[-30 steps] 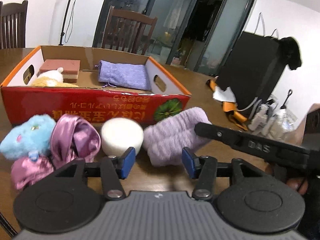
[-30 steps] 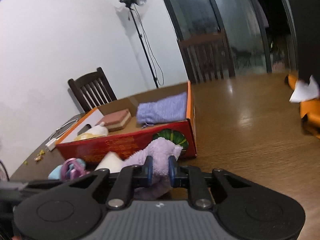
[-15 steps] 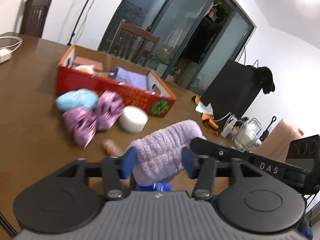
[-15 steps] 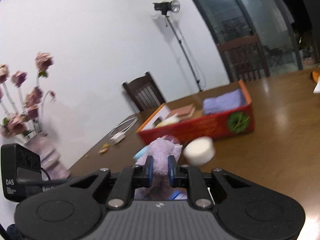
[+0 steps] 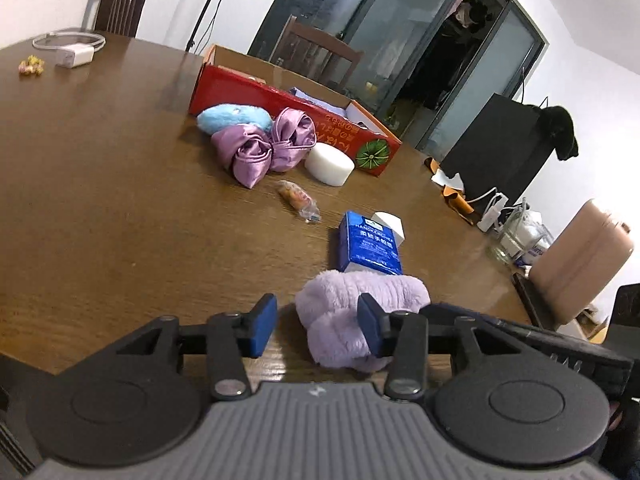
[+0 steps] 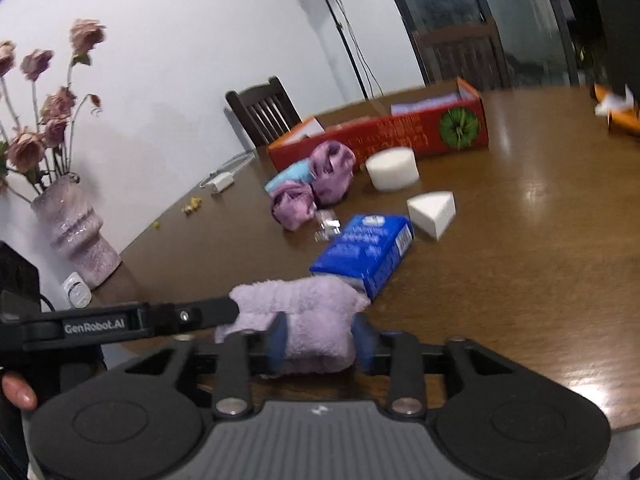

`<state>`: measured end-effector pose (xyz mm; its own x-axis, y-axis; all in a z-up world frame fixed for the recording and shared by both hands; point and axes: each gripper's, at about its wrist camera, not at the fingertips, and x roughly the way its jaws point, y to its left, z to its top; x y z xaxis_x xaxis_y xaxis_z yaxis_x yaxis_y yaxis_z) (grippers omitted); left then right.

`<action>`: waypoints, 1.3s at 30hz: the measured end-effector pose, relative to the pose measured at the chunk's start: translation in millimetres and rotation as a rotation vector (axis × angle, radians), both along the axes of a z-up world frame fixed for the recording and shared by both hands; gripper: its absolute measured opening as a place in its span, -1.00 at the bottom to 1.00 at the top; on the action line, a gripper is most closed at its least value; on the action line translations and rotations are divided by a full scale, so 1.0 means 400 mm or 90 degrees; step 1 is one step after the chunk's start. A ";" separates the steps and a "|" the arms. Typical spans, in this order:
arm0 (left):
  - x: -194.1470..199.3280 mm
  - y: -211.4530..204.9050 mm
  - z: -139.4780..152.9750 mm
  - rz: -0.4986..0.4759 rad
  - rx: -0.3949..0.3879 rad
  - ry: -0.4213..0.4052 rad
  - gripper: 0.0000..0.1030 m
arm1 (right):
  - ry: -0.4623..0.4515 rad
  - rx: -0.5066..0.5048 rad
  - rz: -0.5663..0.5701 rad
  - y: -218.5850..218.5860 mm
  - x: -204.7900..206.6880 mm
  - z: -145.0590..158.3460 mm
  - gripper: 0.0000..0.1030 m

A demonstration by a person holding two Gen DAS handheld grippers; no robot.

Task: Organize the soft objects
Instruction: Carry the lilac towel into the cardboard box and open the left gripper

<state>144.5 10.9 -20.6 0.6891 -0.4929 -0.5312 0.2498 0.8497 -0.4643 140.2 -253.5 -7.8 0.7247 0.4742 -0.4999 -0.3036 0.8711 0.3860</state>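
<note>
Two grippers sit at the near edge of the brown wooden counter (image 5: 100,200), both at a fluffy lilac towel (image 5: 360,312) lying bunched there, just in front of a blue tissue pack (image 5: 370,242). Left gripper (image 5: 316,330): jaws parted, left pad clear of the towel, right pad against its fluffy side, no squeeze seen, so released. Right gripper (image 6: 320,340): jaws opening, towel between the blue pads, which sit right at its sides; real pressing not clear. Farther back a red cardboard box (image 5: 288,104) holds some items. In front of it: blue plush toy (image 5: 232,118), purple satin bundle (image 5: 264,148), white round sponge (image 5: 330,164). White wedge sponge (image 6: 432,210) beside the tissue pack, small wrapped snack (image 5: 298,198) nearby.
</note>
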 end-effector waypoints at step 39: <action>1.003 -0.095 0.106 -0.071 0.179 0.042 -0.44 | 0.102 -0.091 0.016 0.063 1.108 0.067 -0.37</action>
<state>545.5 -26.9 21.7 0.5980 -0.3914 -0.6994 0.3262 0.9160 -0.2337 583.3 -228.4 19.0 0.6188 0.4075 -0.6716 -0.2711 0.9132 0.3043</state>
